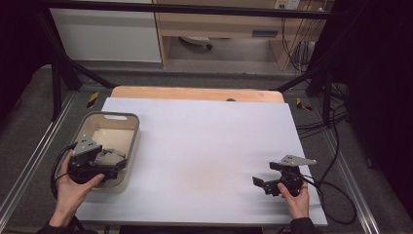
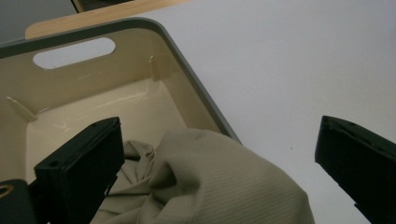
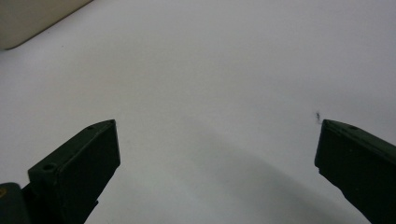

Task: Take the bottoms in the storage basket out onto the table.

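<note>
We see a beige cloth (image 2: pixel 201 182) bunched in the cream bin (image 2: pixel 196 88) at the bench's left edge. Our left hand-held gripper (image 2: pixel 219 163) hangs wide open over it. Near the front right corner, our right hand-held gripper (image 3: pixel 217 163) gapes wide, empty.

Both grippers, left (image 1: pixel 104 165) and right (image 1: pixel 265 184), are black, each topped by a grey three-cornered plate (small holes dot it) and trailing a black cable. Jaws are blocky, with screw holes. Dark sleeves (image 1: pixel 303 225).
</note>
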A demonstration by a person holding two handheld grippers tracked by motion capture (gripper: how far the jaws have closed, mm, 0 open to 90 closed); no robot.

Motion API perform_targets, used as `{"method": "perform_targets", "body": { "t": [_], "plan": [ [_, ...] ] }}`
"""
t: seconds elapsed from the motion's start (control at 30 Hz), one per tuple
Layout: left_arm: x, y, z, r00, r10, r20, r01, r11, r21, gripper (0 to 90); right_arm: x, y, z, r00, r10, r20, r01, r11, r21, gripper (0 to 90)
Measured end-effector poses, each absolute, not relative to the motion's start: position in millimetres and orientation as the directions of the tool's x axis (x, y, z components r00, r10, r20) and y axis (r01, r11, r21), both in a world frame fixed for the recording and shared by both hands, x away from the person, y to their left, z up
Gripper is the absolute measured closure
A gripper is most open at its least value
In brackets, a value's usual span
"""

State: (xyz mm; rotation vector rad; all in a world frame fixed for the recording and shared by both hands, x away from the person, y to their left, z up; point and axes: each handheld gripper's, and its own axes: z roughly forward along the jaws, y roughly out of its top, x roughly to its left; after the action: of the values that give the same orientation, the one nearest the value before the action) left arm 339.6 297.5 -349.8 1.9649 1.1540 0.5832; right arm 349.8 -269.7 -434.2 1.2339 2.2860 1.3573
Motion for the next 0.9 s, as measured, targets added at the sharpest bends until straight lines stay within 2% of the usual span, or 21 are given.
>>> {"method": "perform_targets", "body": {
  "t": [0.37,0.7,0.9],
  "plan": [
    [333,302,-364,0.476,0.879,-0.009,0.558,-0.294,0.776,4.2,350,-269,-434,-0.627,0.747,0.222,0.555,0.227,0.800,0.5],
    [329,302,-366,0.479,0.878,-0.024,0.569,-0.289,0.770,17.7,350,-270,-434,-0.628,0.746,0.221,0.554,0.229,0.801,0.5],
    [326,301,-365,0.466,0.885,-0.026,0.580,-0.283,0.764,32.7,350,-270,-434,-0.627,0.747,0.222,0.554,0.227,0.801,0.5]
  ]
}}
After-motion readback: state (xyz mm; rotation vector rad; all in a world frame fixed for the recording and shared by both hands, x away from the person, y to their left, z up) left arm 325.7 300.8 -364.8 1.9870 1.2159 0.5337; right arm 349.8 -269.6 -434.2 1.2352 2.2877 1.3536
